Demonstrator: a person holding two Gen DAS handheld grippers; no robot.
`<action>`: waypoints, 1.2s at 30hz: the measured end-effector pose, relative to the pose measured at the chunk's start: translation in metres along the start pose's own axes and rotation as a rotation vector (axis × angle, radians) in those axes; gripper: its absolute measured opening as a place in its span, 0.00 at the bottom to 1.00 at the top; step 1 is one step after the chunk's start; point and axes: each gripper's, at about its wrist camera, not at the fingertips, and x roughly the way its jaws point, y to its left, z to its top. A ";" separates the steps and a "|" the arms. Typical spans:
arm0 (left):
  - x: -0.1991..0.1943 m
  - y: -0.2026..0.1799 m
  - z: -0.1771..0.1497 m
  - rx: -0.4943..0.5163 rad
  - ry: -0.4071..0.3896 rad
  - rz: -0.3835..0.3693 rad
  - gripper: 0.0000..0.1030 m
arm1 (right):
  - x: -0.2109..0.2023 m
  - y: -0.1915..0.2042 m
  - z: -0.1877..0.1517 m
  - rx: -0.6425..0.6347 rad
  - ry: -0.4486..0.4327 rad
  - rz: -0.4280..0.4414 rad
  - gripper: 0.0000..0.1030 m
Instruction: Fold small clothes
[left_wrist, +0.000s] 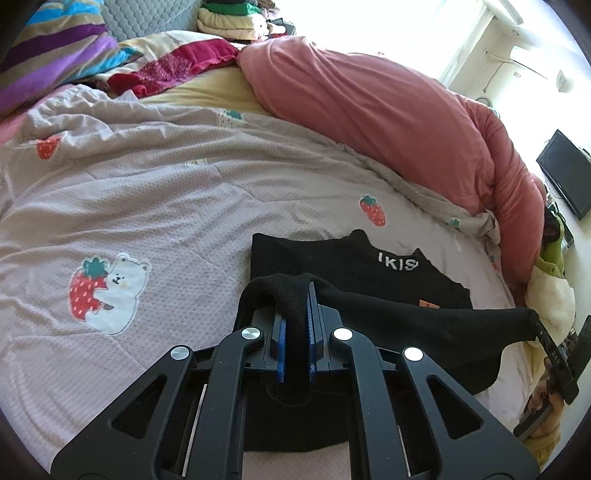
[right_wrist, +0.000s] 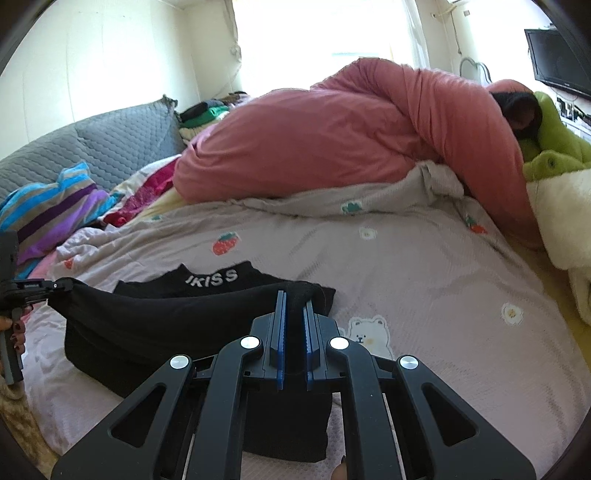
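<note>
Black garment (right_wrist: 207, 295) printed "IKISS" lies near the bed's (right_wrist: 424, 295) front edge; left gripper (left_wrist: 295, 310) and right gripper (right_wrist: 293, 317) jaws each clamp its lifted hem.

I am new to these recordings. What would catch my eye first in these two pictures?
First, the black garment with white letters, spread on the strawberry-print sheet; the left gripper and right gripper each pinch one end of its lifted near edge. Behind lies a big pink quilt, with a green plush toy at its right end.

black garment (left_wrist: 354, 266), pink quilt (left_wrist: 369, 107), strawberry-print sheet (left_wrist: 166, 192).
</note>
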 end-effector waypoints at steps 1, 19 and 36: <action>0.003 0.000 0.000 0.001 0.004 -0.001 0.05 | 0.004 0.000 -0.001 0.004 0.007 -0.003 0.07; -0.013 -0.021 -0.025 0.206 -0.081 0.143 0.49 | 0.011 0.021 -0.016 -0.030 0.010 -0.007 0.39; 0.038 -0.032 -0.069 0.375 0.054 0.272 0.31 | 0.056 0.064 -0.062 -0.196 0.191 -0.019 0.28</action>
